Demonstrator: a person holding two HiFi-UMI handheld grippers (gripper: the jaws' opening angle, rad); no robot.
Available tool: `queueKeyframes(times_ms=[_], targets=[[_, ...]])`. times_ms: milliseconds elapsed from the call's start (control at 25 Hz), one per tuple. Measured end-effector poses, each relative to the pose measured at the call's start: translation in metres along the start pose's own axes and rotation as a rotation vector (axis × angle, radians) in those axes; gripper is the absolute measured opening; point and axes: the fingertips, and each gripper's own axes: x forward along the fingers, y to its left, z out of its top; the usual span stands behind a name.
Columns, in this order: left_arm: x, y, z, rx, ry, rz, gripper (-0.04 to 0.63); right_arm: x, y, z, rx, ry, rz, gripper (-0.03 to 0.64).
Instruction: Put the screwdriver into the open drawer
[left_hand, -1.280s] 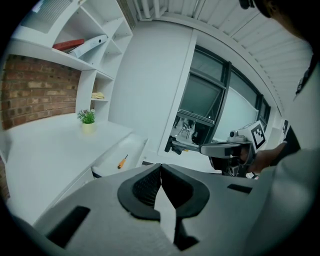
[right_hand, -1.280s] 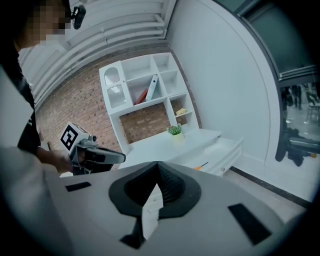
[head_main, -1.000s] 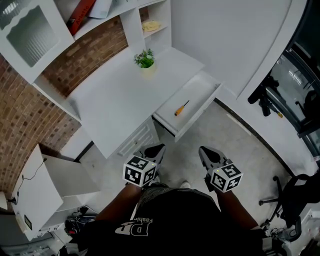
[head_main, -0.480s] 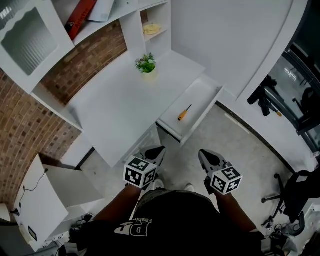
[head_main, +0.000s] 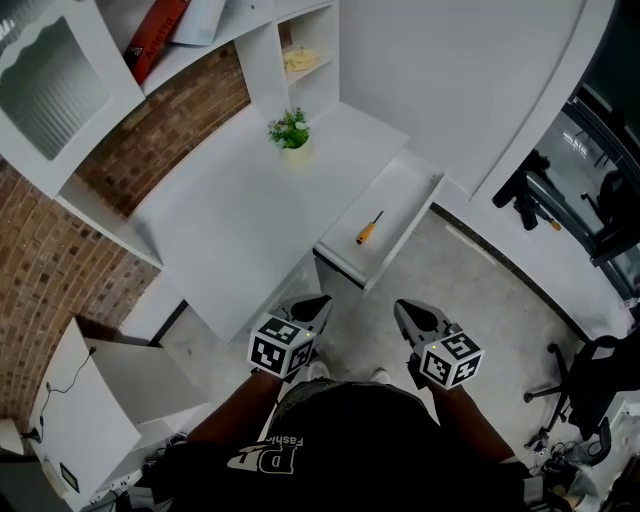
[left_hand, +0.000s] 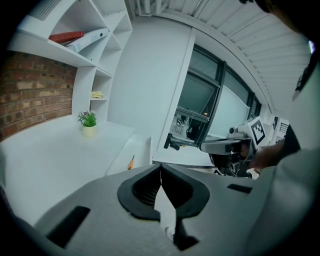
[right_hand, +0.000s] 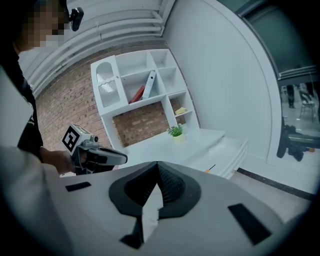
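The screwdriver (head_main: 368, 229), with an orange handle and a dark shaft, lies inside the open white drawer (head_main: 398, 196) at the desk's right end. It also shows small in the left gripper view (left_hand: 131, 162) and the right gripper view (right_hand: 210, 168). My left gripper (head_main: 318, 300) and right gripper (head_main: 403, 307) hang side by side over the floor, close to the person's body and well short of the drawer. Both are shut with nothing between the jaws.
A white desk (head_main: 230, 215) carries a small potted plant (head_main: 291, 131) by the shelf unit (head_main: 300, 50). A brick wall runs along the left. An open white cabinet (head_main: 110, 385) stands at lower left. Dark equipment (head_main: 525, 195) and a chair base (head_main: 585, 395) are on the right.
The head view has drifted slightly, so the desk and drawer sit a little to the right. Both grippers stay shut in nearly the same place. The screwdriver has not moved in the drawer.
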Motion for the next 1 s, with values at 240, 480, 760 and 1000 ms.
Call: queueKeyframes(times_ms=[240, 480, 760, 1000], targets=[[0.001, 0.003, -0.003, -0.006, 0.006, 0.003, 0.018, 0.005, 0.000, -0.005, 0.004, 0.019, 0.007, 0.005], [0.003, 0.005, 0.002, -0.012, -0.005, 0.010, 0.018, 0.007, -0.003, -0.004, 0.007, 0.023, 0.012, 0.005], [0.006, 0.005, 0.003, -0.015, -0.006, 0.024, 0.018, 0.008, -0.007, -0.004, 0.005, 0.027, 0.021, 0.005], [0.007, 0.004, 0.005, -0.016, -0.009, 0.033, 0.018, 0.007, -0.010, -0.002, 0.005, 0.027, 0.027, 0.005]])
